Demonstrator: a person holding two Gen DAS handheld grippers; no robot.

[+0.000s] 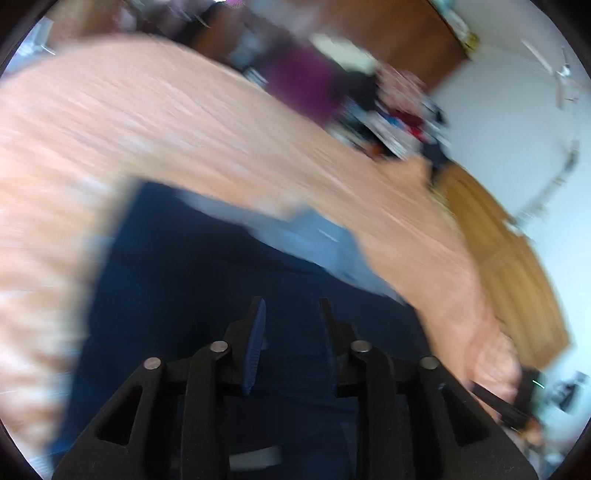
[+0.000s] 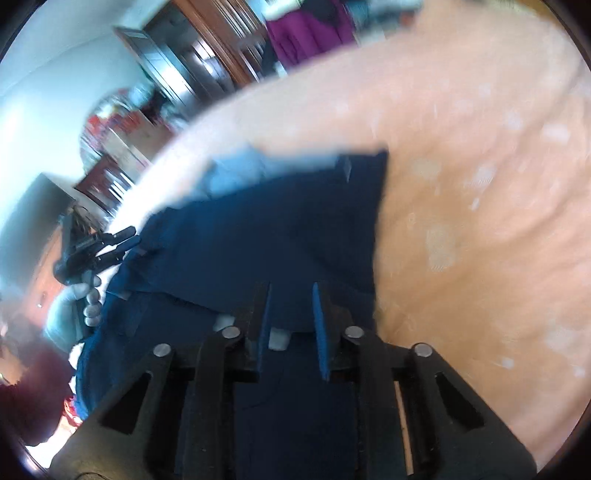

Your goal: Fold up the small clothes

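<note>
The navy garment (image 2: 288, 229) lies spread on a peach bedspread (image 2: 480, 184) with pale blotches, and both wrist views are smeared by motion blur. In the right wrist view its far right corner (image 2: 376, 158) is squared off against the bedspread, with a small dark tab near that edge. A lighter blue cloth (image 2: 236, 173) shows along the garment's far side, partly under or behind it; I cannot tell which. In the left wrist view the same navy cloth (image 1: 192, 288) fills the lower middle, with the light blue strip (image 1: 306, 236) running along its upper right edge.

The right gripper (image 2: 291, 317) hangs low over the near part of the garment, its 2 blue-padded fingers (image 2: 320, 332) parted with a clear gap and nothing between them. A small white patch sits just behind them, perhaps a label. The left gripper (image 1: 291, 332) stands the same way over the cloth, fingers apart and empty. From the right wrist view that left gripper (image 2: 110, 243) appears at the garment's left edge, carried by a hand (image 2: 79, 299).

Beyond the bed are a purple cloth (image 2: 310, 33), a dark wooden cabinet (image 2: 207, 55) and a white wall (image 1: 509, 122).
</note>
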